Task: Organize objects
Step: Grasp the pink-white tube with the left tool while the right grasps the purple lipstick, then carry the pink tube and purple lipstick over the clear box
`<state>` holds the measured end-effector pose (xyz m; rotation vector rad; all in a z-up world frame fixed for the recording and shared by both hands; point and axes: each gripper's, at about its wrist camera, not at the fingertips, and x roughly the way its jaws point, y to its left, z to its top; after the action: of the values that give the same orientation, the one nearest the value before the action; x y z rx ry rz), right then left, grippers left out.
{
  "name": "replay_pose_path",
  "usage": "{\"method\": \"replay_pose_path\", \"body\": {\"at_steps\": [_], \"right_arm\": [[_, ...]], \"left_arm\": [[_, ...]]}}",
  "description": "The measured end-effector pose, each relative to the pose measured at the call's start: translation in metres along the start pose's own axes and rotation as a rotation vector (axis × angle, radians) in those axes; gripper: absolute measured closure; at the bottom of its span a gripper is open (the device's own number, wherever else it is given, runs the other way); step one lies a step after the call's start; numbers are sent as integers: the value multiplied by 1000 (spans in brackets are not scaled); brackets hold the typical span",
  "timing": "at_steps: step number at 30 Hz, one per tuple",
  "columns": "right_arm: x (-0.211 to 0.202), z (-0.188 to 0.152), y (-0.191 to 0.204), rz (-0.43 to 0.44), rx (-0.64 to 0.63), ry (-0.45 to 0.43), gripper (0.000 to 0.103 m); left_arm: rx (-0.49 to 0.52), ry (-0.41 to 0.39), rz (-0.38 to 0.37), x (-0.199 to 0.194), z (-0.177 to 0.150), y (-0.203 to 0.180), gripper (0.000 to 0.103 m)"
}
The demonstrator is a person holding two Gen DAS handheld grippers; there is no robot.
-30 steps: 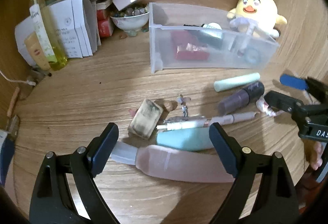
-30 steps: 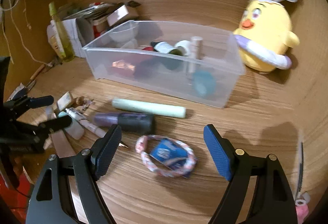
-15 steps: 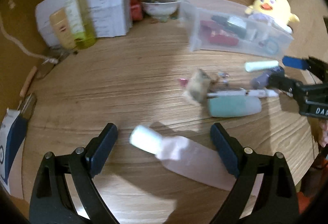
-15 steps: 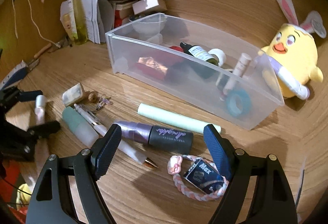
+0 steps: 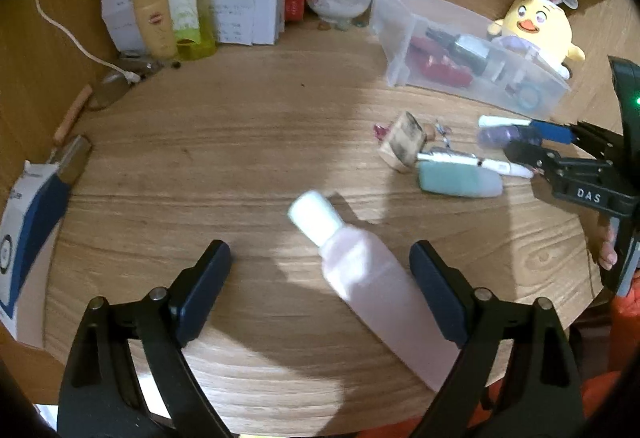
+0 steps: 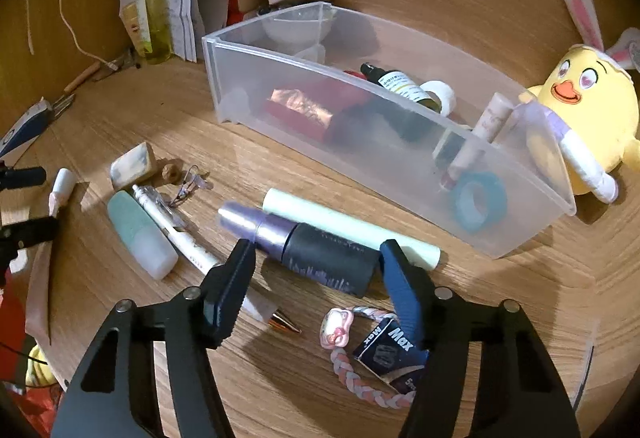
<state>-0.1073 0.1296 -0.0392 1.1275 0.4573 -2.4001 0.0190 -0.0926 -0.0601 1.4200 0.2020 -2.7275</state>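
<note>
Right wrist view: purple tube (image 6: 304, 248) lies between the parted jaws.

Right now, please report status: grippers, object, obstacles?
Both grippers open. Right gripper straddling purple-black tube, not closed. Pink bottle beside left gripper finger. Pen crowds tube.

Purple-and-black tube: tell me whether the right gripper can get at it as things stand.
Probably yes. The right gripper is open, its fingers either side of the purple-and-black tube, nothing lying across it. The mint stick lies close behind.
</note>
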Motion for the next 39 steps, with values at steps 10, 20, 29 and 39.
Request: {"method": "replay_pose_path", "body": {"at_steps": [10, 20, 29, 39], "right_arm": [[-12, -8, 2, 35, -26, 3, 57], [-1, 11, 21, 26, -129, 50, 48], [6, 28, 33, 80, -200, 57, 46], [-12, 28, 38, 96, -185, 20, 79]], "left_arm": [[57, -48, -18, 9, 14, -13, 60], [26, -64, -46, 15, 22, -10, 73], [-29, -142, -53, -1, 36, 0, 73], [-28, -224, -89, -23, 58, -5, 73]]}}
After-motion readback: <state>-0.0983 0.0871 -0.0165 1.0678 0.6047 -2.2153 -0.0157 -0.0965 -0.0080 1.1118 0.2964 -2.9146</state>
